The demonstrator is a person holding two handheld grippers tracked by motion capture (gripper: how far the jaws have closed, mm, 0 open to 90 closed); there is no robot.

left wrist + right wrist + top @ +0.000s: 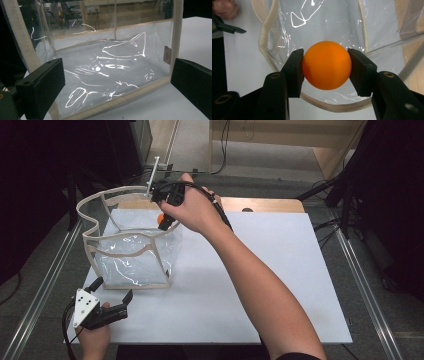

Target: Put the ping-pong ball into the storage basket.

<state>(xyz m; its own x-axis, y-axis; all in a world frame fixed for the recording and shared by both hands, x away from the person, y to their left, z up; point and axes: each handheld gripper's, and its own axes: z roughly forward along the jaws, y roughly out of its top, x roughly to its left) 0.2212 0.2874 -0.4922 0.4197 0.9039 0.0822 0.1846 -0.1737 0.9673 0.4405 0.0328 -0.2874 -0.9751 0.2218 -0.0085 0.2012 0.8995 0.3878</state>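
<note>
1. The right claw [325,68] is clamped on a round orange ball [326,65], directly above the open mouth of the clear plastic, beige-trimmed bag [131,251].
2. The left claw [114,296], jaws apart, rests on the white counter [280,270] just beside the bag.

In the high view the orange ball [160,219] is mostly hidden behind the right claw [165,221] and the hand above the clear bag [135,255], so only a sliver shows. In the left gripper view the bag's [107,75] top and left side are cut off by the picture's edge. The bag's handles in the right gripper view run off the top edge.
</note>
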